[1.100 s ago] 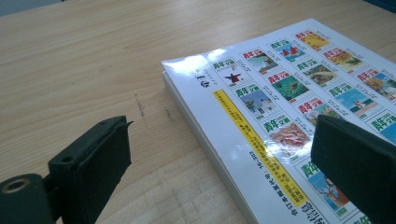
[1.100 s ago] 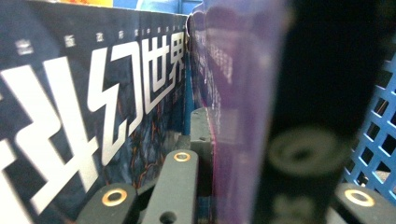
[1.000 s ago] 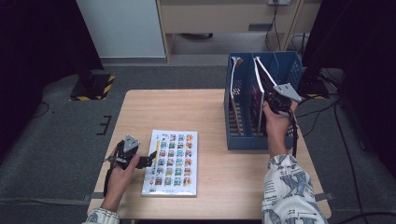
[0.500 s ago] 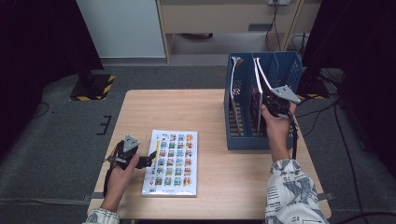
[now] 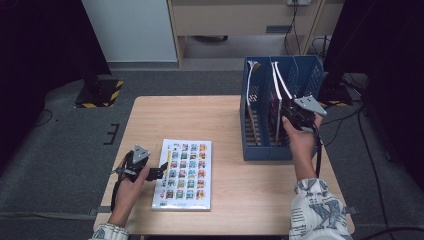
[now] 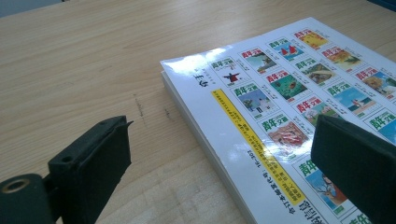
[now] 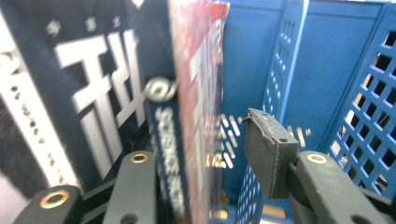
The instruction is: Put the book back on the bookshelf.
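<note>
A magazine (image 5: 184, 174) (image 6: 289, 88) with a grid of small colour pictures on its cover lies flat on the wooden table (image 5: 200, 120). My left gripper (image 5: 158, 172) (image 6: 219, 163) rests at its left edge, open, one jaw over the bare wood and the other above the cover. A blue file rack (image 5: 265, 150) (image 7: 327, 70) stands at the table's right. My right gripper (image 5: 295, 116) (image 7: 205, 172) reaches into it from above. Its jaws have just been opening: a dark blue and red magazine (image 5: 281, 82) (image 7: 187, 93) stands between them, against one jaw, with the other pad (image 7: 268, 154) apart from it.
The rack has upright dividers and perforated walls (image 7: 369, 93), and another pale sheet (image 5: 251, 67) stands in its left slot. Bare wood stretches between the flat magazine and the rack. Grey carpet (image 5: 65, 150) surrounds the table, and dark equipment stands at both sides.
The right forearm and sleeve have shifted slightly to the right while the gripper stays at the rack. The left gripper and the flat magazine have not moved.
</note>
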The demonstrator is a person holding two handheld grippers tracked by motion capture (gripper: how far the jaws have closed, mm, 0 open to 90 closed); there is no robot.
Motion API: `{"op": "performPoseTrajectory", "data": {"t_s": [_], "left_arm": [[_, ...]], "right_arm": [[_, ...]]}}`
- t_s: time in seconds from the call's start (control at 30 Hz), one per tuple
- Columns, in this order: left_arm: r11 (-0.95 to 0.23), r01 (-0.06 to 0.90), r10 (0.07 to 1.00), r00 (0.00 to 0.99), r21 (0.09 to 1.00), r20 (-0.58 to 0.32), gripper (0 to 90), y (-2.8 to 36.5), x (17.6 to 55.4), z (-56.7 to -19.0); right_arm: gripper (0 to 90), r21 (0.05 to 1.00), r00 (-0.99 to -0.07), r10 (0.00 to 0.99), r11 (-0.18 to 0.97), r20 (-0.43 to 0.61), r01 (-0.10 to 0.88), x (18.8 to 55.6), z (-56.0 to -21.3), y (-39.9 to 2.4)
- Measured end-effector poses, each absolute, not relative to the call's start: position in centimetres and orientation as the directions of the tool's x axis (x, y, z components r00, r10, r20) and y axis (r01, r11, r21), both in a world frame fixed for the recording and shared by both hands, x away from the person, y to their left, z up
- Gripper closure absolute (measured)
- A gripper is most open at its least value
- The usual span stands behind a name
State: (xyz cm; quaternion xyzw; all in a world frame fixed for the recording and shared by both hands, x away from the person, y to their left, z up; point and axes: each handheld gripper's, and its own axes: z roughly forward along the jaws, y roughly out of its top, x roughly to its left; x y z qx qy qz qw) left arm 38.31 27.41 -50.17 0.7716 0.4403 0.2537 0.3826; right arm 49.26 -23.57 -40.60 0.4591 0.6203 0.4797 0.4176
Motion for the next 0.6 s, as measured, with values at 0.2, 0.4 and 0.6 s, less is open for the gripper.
{"op": "performPoseTrajectory", "data": {"t_s": [0.2, 0.4, 0.6], "left_arm": [[-0.315, 0.487, 0.876, 0.479, 0.815, 0.052, 4.5, 27.5, 38.4, -50.2], [-0.311, 0.482, 0.876, 0.48, 0.819, 0.05, 4.5, 27.5, 38.3, -50.2], [-0.309, 0.489, 0.88, 0.473, 0.816, 0.049, 4.5, 27.5, 38.4, -50.3]], "right_arm": [[55.0, 0.98, -0.229, 0.971, 0.103, -0.063, 0.169, 48.5, -41.0, -23.4], [56.2, 0.981, -0.218, 0.975, 0.08, -0.039, 0.18, 47.8, -41.8, -23.3], [60.1, 0.978, -0.23, 0.972, 0.088, -0.043, 0.189, 46.9, -42.6, -23.7]]}}
